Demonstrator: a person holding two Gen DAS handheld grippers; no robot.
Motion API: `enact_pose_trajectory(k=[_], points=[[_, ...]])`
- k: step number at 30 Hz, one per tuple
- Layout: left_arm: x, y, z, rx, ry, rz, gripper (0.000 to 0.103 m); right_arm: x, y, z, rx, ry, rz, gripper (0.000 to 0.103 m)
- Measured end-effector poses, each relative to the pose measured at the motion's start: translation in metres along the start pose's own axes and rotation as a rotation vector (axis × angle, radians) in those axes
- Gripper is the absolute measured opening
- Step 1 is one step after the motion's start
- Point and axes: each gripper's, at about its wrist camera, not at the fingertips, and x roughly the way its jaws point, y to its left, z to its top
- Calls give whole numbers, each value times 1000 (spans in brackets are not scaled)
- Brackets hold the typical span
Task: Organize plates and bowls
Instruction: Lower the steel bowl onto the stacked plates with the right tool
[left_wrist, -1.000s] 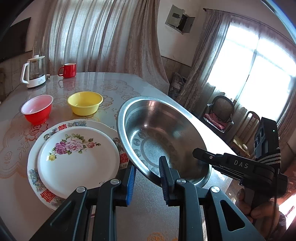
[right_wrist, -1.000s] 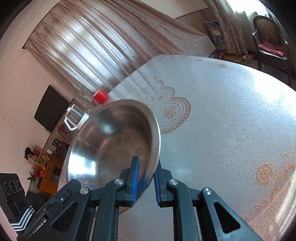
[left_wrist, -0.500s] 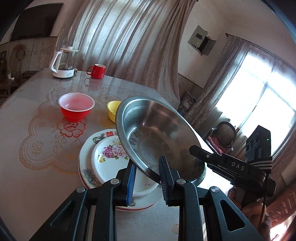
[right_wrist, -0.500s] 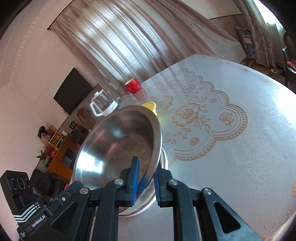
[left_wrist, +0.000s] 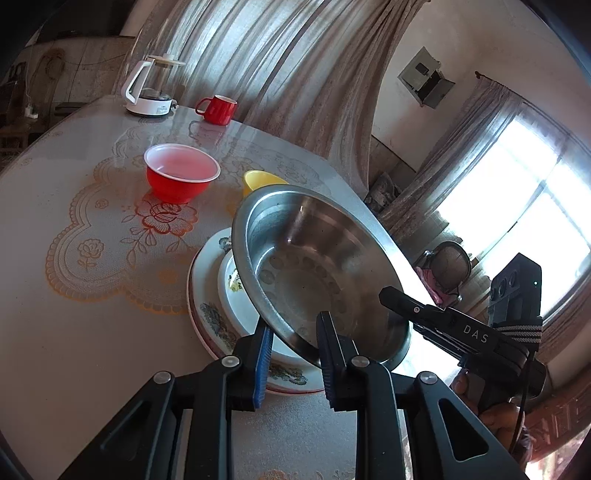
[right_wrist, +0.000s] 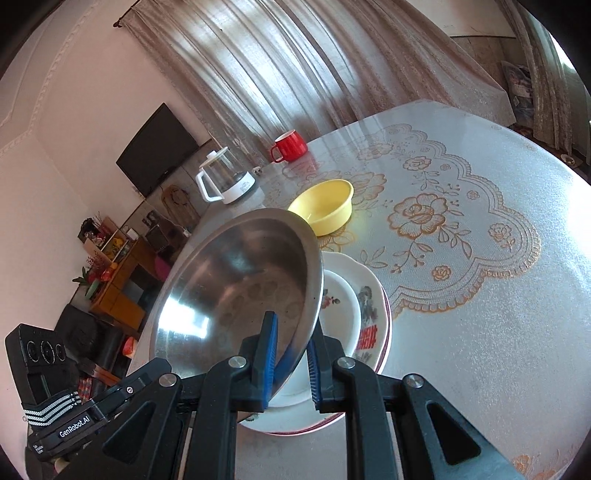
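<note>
Your left gripper (left_wrist: 293, 354) and right gripper (right_wrist: 291, 360) both clamp the steel bowl (left_wrist: 314, 266) by its rim, tilted, off the table (left_wrist: 74, 295) (one on each side). Just beyond the jaws: stacked floral plates (right_wrist: 364, 314); farther, yellow bowl (right_wrist: 325, 206), red bowl (left_wrist: 179, 177).
</note>
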Motion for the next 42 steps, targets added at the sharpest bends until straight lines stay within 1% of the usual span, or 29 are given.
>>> enact_pose_trajectory(k=[7,10,12,16,19,27,32,34,35,39,42], points=[[8,4,1,-19,25,9,24,4,-9,-4,26,15,-22,14],[12,6,2,-18,29,29,24,10,-9,-6,31,26,-30,15],[13,8,2,-21,29,35,24,17,-11,-6,35,46,-34,17],[18,14,-1,-29,49,60,23,24,-12,-10,29,52,-52,18],[19,17,-3,-47,52,50,23,27,-15,-13,35,61,-60,18],[17,11,-8,-37,54,21,23,24,-20,-17,63,59,-34,18],[15,14,-9,-56,53,16,23,23,-17,-20,59,60,-24,19],[13,17,-9,-66,45,27,23,25,-13,-20,51,67,-21,20],[11,17,-9,-61,37,34,22,26,-12,-20,48,71,-12,21],[6,17,-7,-58,18,76,22,27,-12,-22,70,96,33,24],[4,20,-6,-70,3,79,22,25,-13,-25,84,93,57,24]])
